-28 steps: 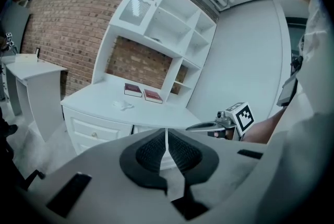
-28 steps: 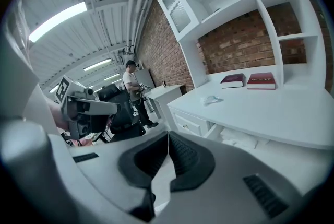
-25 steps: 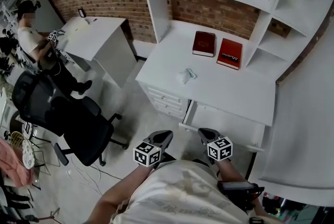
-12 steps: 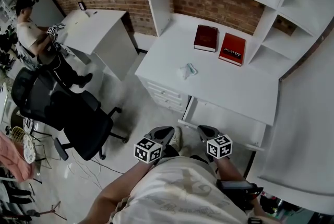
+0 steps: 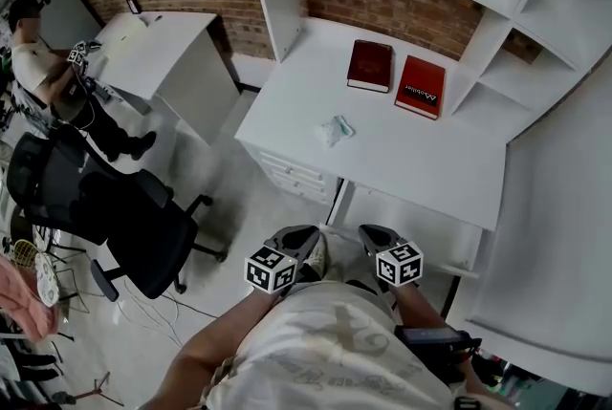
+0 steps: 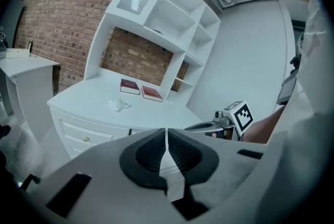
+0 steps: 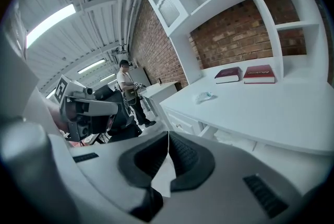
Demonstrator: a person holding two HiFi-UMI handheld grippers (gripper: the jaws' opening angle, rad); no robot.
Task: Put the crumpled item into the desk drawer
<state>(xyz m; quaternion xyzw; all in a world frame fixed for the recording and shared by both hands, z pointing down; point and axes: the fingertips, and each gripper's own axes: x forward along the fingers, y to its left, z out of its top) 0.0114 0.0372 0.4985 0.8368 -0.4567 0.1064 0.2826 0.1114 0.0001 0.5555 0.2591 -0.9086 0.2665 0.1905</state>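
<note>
The crumpled item, a small whitish wad with a touch of green, lies on the white desk in front of two red books. It also shows as the crumpled item and the crumpled item in the gripper views. An open drawer juts out under the desk's front edge. My left gripper and right gripper hang side by side short of the desk, well away from the item. The left gripper and the right gripper are both shut, with nothing between the pads.
Two red books lie at the back of the desk under a white shelf unit. Small knobbed drawers sit at the desk's left. A black office chair, a second white desk and a person are at the left.
Both grippers have drifted a little nearer the desk, still side by side and shut. The crumpled item has not moved on the desk.
</note>
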